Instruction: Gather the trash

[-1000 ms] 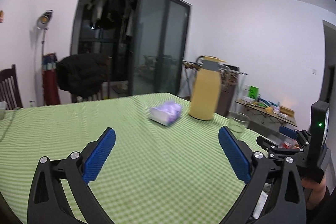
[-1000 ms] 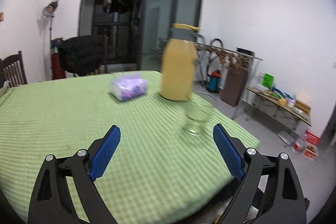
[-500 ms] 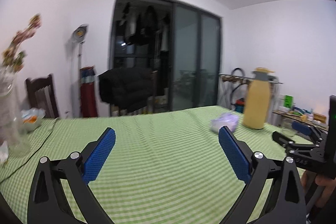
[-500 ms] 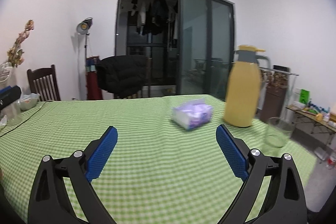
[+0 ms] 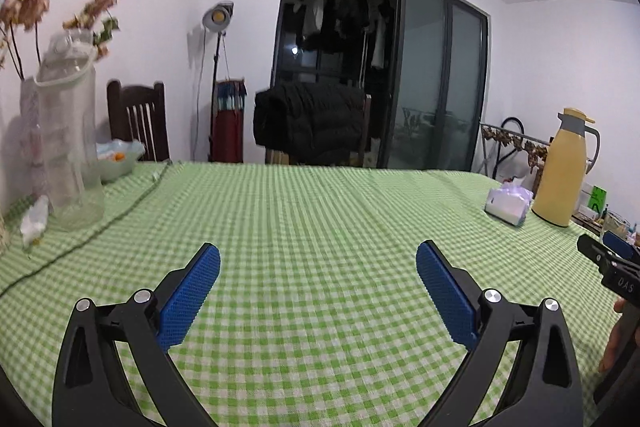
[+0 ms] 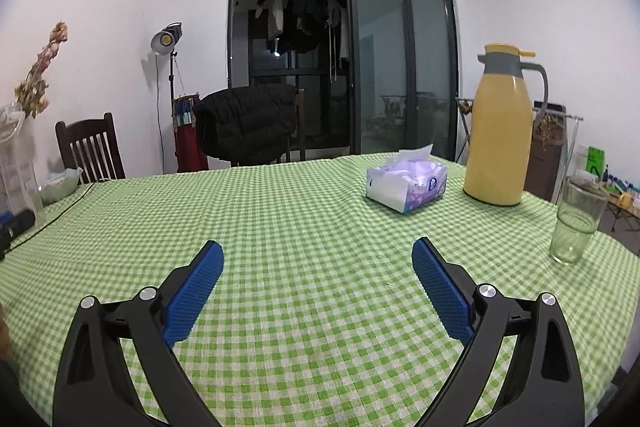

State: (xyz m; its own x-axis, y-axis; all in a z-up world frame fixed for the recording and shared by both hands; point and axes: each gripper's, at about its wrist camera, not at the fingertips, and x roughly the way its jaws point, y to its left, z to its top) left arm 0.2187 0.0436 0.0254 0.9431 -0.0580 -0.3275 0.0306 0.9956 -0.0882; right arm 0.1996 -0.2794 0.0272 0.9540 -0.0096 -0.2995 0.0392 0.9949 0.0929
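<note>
Right gripper (image 6: 318, 267) opening, left gripper (image 5: 318, 269) wide, both empty

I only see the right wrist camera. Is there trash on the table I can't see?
Observer: Yes. The left wrist view shows a crumpled white scrap on the tablecloth, beside the clear jar.
Operator: Is the left gripper holding it?
Observer: No, it is open and empty, over bare cloth.
Operator: What's in the bowl?
Observer: Something orange and something pale, too blurred to name.
</note>
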